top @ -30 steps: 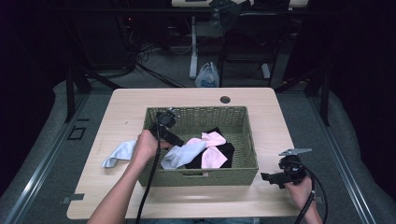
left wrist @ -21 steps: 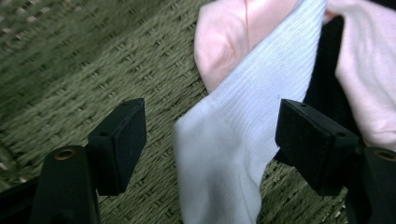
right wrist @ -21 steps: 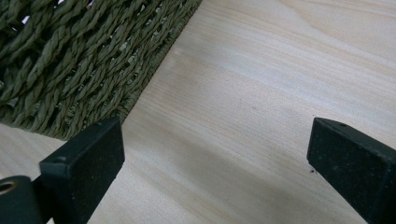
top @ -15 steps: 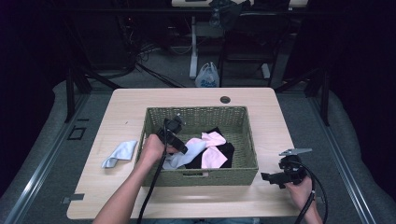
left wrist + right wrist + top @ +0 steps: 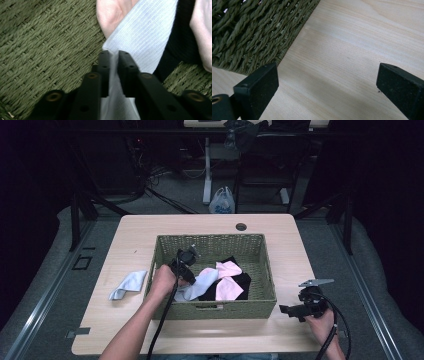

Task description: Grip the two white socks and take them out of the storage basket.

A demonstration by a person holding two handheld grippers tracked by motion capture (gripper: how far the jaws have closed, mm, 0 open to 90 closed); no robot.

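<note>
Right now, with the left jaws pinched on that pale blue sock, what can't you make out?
- Pale blue sock: its far end is cut off by the left gripper view's top edge.
- Black garment: pink cloths cover it in the high view.
- Basket floor beneath the clothes: hidden.

- Woven basket (image 5: 215,307): one, olive green, on the counter (image 5: 280,335).
- Light-blue socks: two; one (image 5: 202,284) lies in the basket, one (image 5: 129,285) lies on the counter to its left.
- Pink socks (image 5: 229,279): two, overlapping in the basket.
- Black garment (image 5: 244,281): one visible beneath the pink socks; further count cannot be told.
- Claws: two, one left claw (image 5: 186,275) and one right claw (image 5: 284,310).
</note>
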